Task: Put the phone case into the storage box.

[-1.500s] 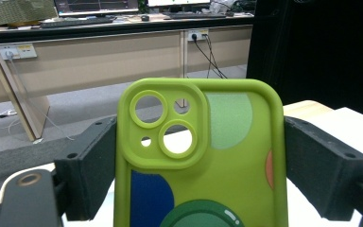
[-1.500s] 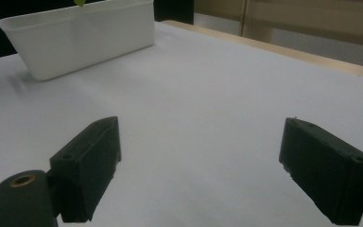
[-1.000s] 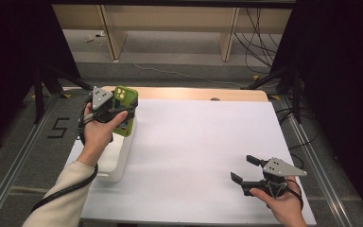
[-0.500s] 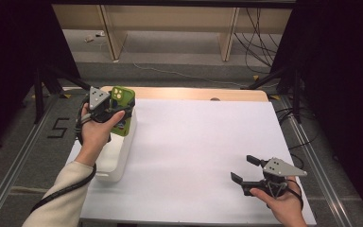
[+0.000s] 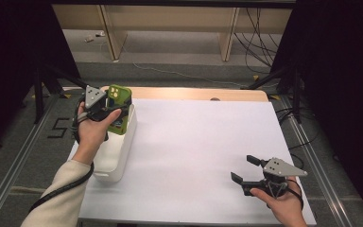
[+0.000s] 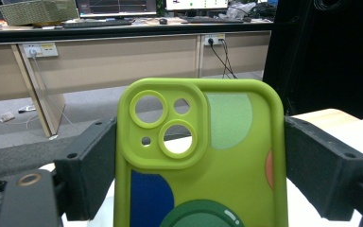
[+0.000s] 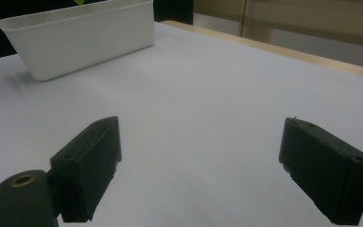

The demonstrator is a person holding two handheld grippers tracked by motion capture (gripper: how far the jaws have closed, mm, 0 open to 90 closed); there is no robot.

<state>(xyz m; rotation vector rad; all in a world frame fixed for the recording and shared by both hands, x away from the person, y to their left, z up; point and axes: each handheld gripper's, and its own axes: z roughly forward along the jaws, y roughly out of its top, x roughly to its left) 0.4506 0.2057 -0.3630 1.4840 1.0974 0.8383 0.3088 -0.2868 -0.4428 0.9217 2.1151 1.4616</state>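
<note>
A lime-green phone case point(image 5: 118, 101) point(image 6: 201, 156) with camera cut-outs and blue, green and orange patches stands upright between the jaws of my left gripper point(image 5: 116, 112) point(image 6: 199, 175), which is shut on its two long edges. It hangs over the far end of a white plastic bin point(image 5: 117, 146) at the table's left. My right gripper point(image 5: 246, 170) point(image 7: 201, 172) rests low at the near right of the white table point(image 5: 203, 142), jaws open with nothing between them.
The white bin point(image 7: 80, 35) lies far off across the sheet in the right gripper view. A wooden strip point(image 5: 194, 93) runs along the table's far edge. Metal rails point(image 5: 14, 165) flank both sides, and shelving with cables stands beyond.
The left gripper with the phone case has shifted very slightly; the right gripper has kept still.
</note>
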